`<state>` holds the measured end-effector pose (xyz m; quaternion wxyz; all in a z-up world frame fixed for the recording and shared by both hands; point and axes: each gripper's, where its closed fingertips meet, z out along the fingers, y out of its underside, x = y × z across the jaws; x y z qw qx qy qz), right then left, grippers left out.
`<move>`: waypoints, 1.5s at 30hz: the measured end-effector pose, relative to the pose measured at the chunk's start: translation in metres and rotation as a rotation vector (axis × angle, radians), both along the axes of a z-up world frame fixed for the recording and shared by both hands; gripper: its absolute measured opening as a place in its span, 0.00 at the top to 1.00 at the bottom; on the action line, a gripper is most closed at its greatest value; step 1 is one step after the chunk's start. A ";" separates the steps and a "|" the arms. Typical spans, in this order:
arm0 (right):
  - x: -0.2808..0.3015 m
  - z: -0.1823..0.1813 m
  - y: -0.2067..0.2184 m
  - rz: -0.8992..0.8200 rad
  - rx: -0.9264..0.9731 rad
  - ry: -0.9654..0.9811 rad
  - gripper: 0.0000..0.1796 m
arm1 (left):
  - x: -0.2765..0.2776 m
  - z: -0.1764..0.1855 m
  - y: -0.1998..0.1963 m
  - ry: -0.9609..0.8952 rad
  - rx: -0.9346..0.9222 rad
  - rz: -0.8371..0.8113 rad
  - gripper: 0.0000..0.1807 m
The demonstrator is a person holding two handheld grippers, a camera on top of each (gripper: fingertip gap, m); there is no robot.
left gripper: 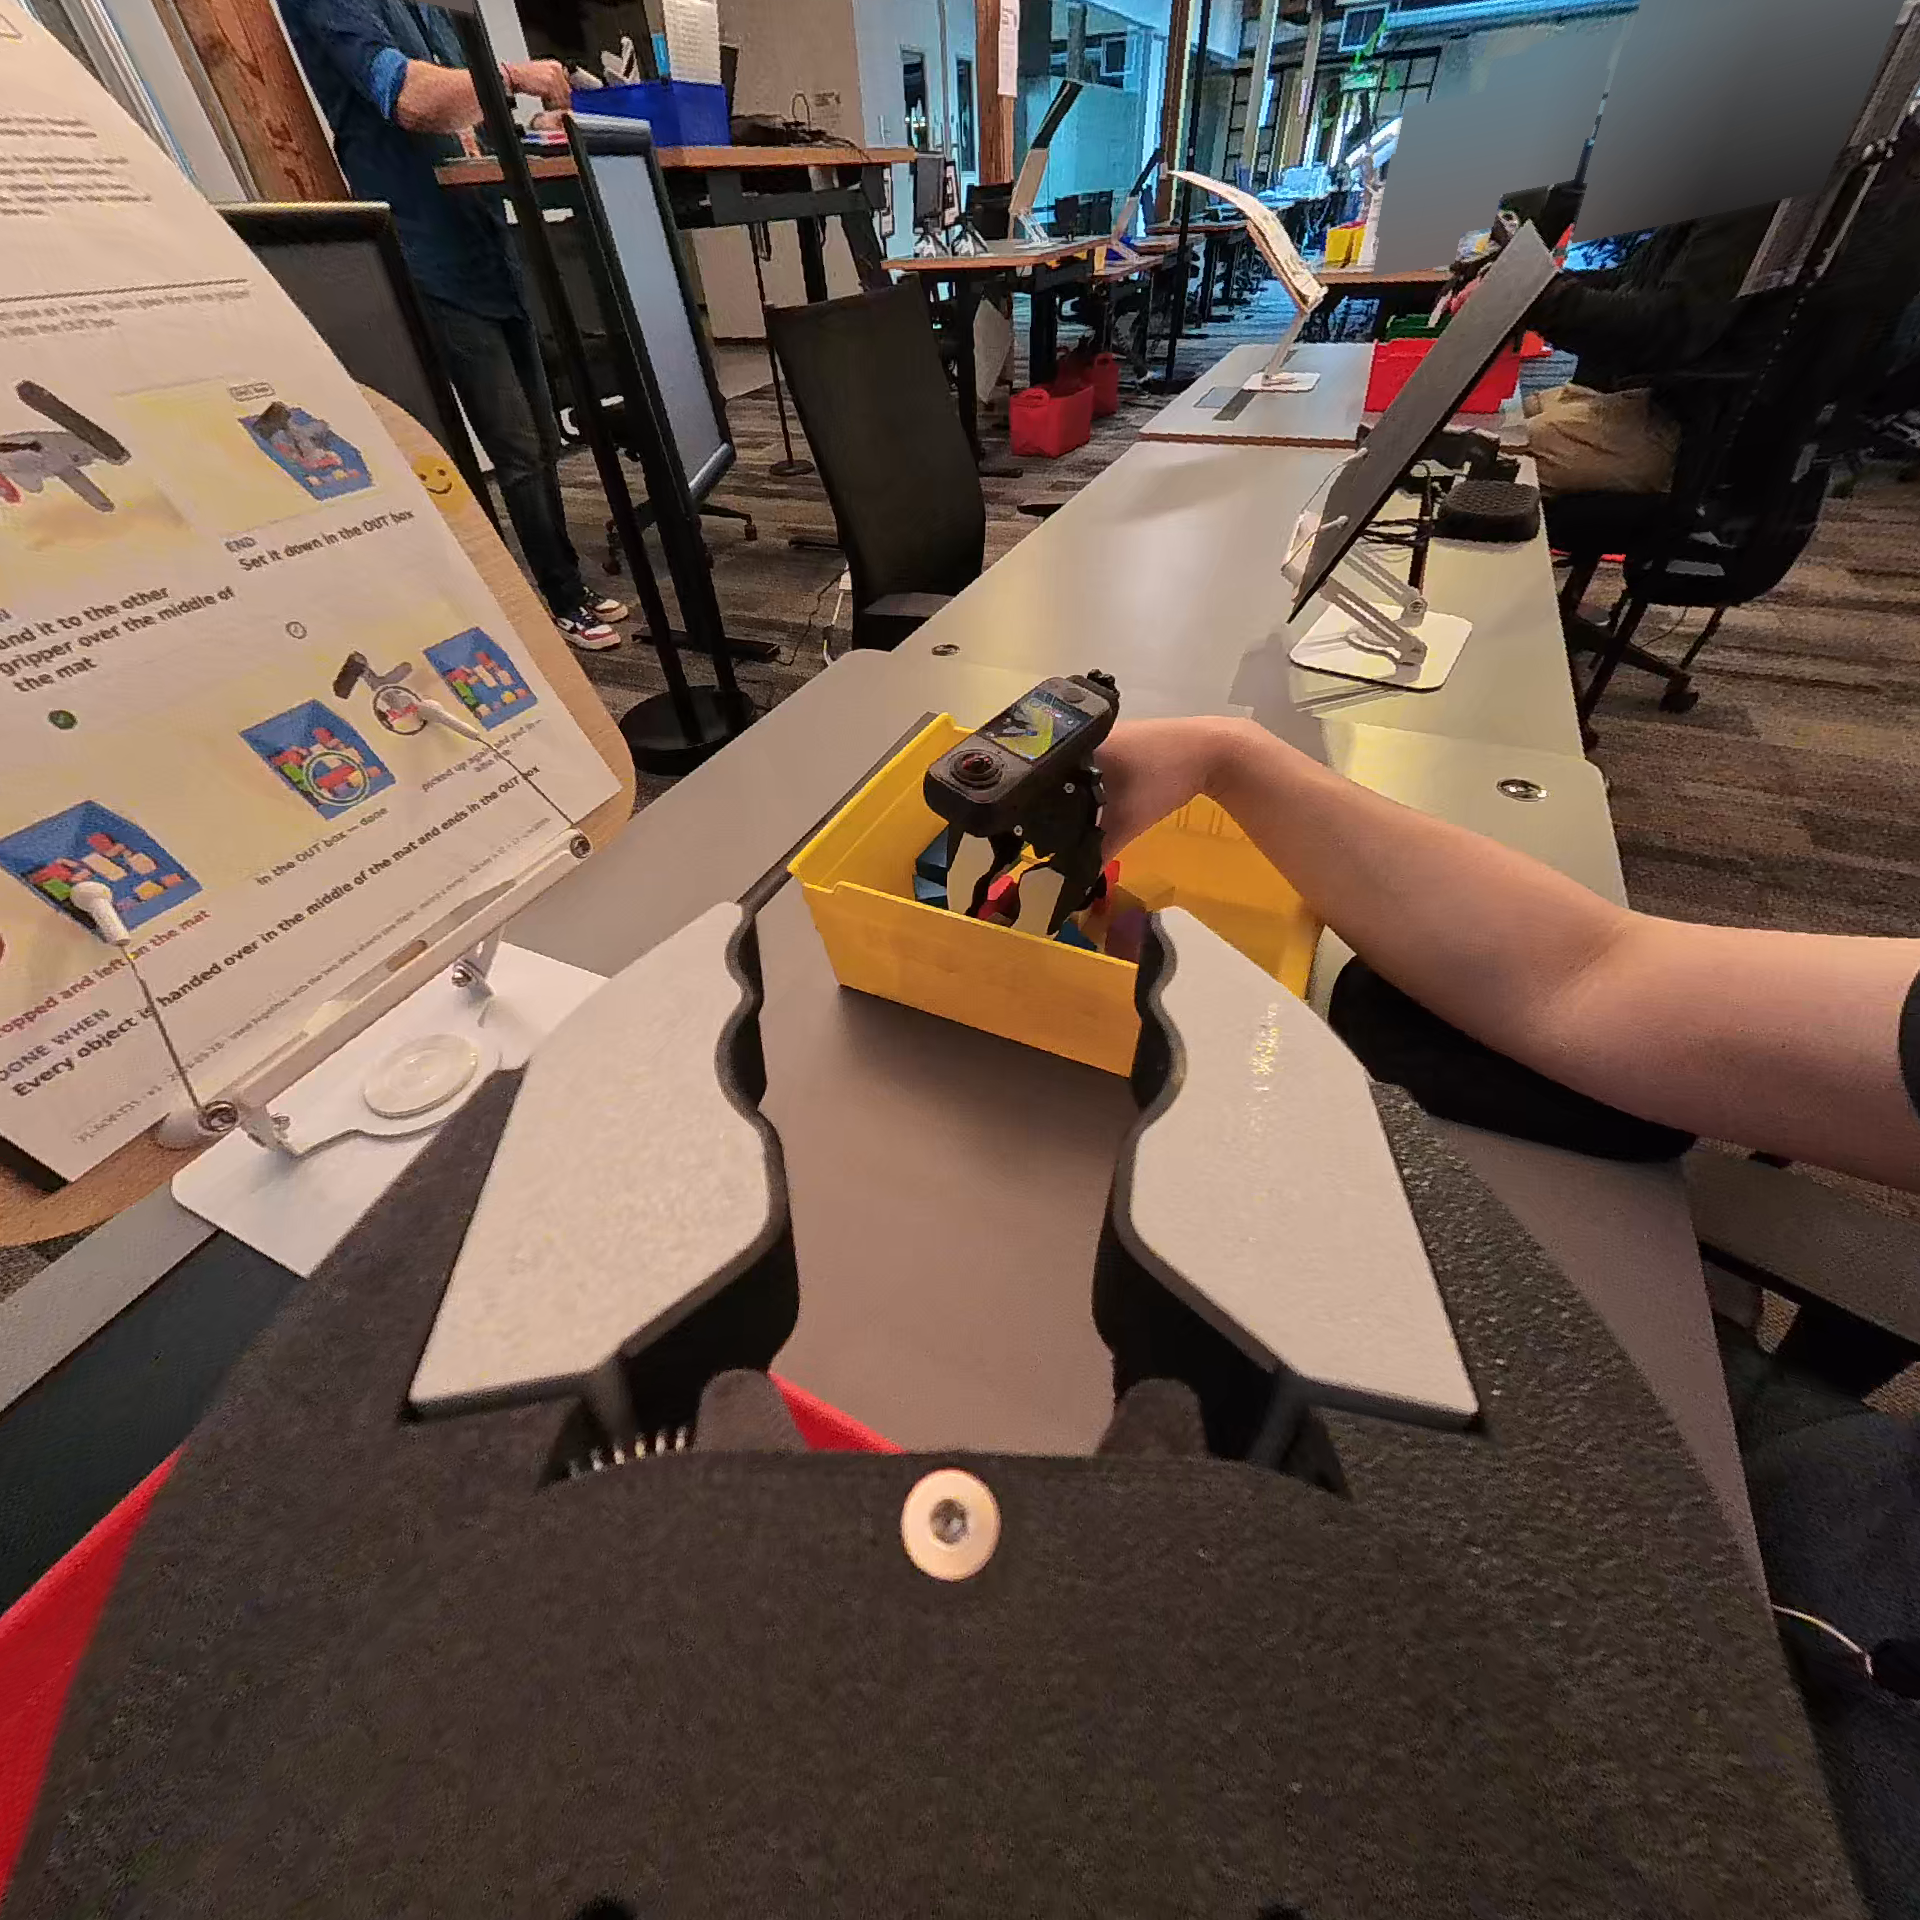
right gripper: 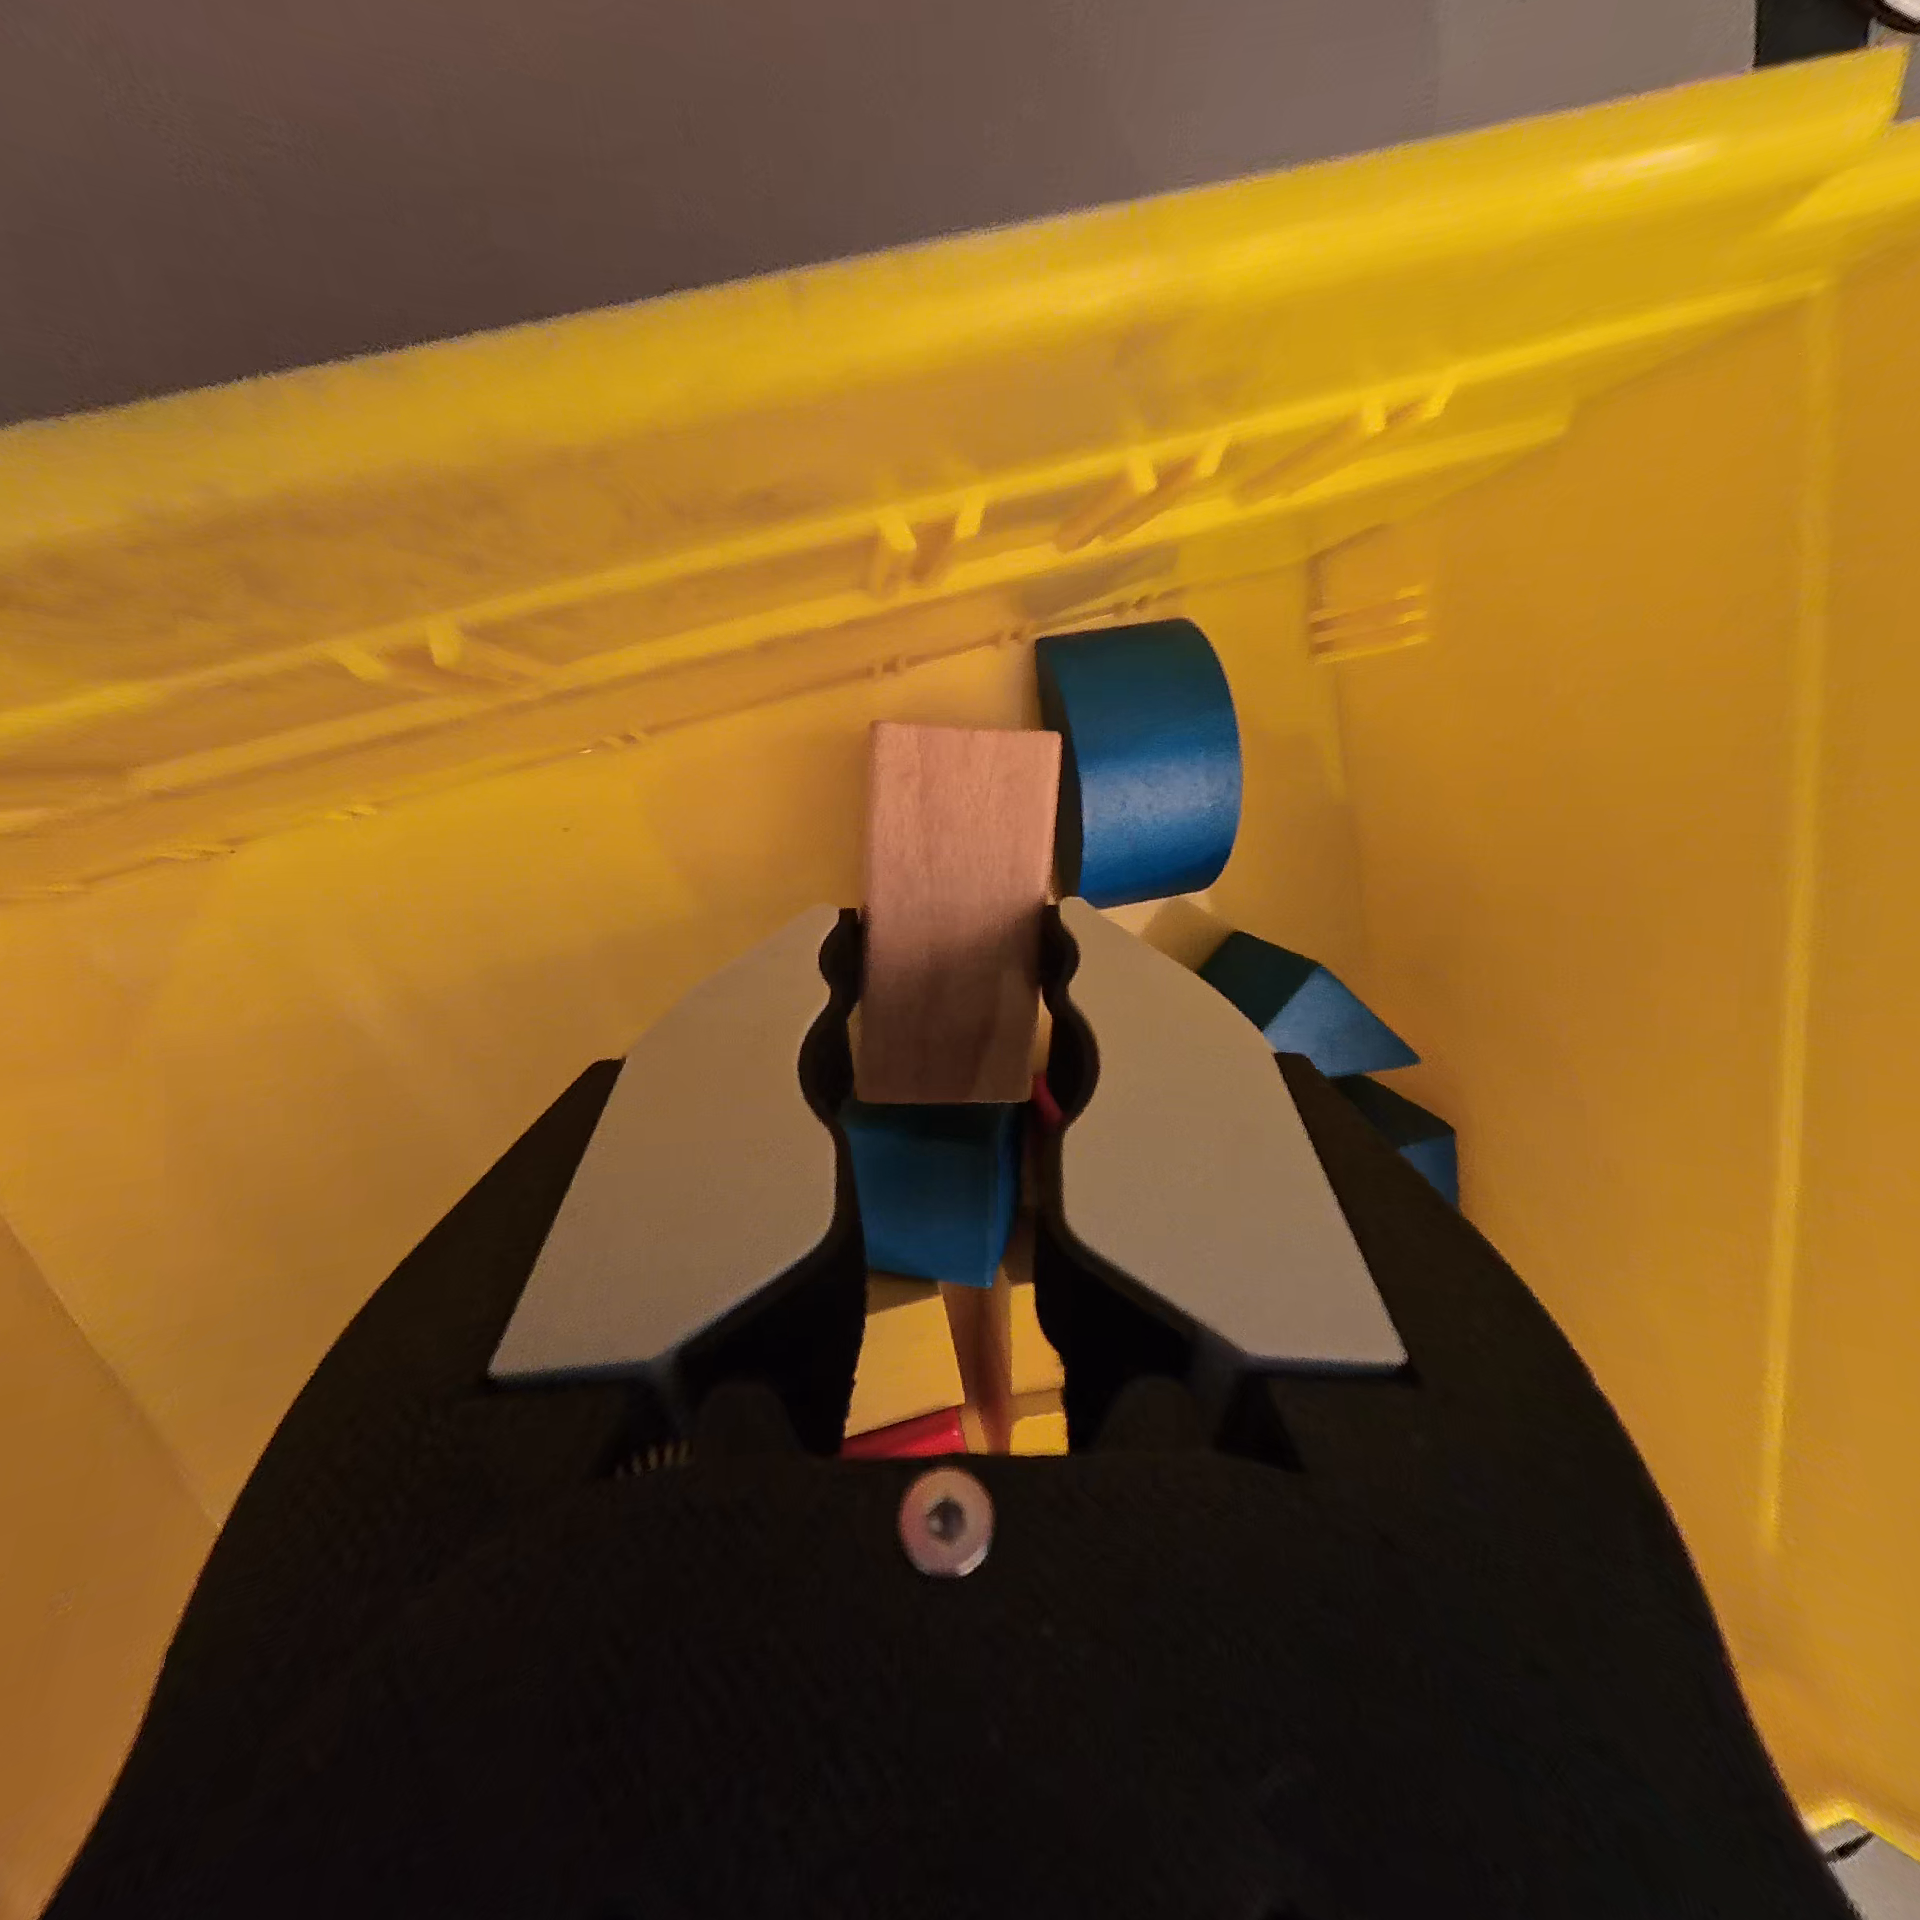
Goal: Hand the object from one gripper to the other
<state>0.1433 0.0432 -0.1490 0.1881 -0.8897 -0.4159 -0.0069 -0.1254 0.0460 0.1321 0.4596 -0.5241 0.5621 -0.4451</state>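
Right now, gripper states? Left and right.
Left gripper: open, empty, above the black mat.
Right gripper: shut on plain wooden block inside yellow bin.

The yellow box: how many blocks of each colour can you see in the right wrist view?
Inside the yellow box, counting visible pieces only; more may be hidden under the right gripper.
Plain wood: 1, the wooden block held in the gripper
Blue: 4
Yellow: at least 1
Red: at least 1
Total: at least 7
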 end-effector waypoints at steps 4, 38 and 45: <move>-0.002 0.004 0.002 -0.005 0.016 0.014 0.80 | -0.003 0.001 0.004 -0.003 -0.008 0.009 0.61; -0.023 0.105 -0.004 -0.006 0.313 -0.010 0.78 | -0.097 -0.256 0.235 0.890 -0.222 0.963 0.52; -0.024 0.103 -0.005 -0.003 0.305 -0.013 0.78 | -0.099 -0.276 0.233 0.949 -0.267 0.954 0.54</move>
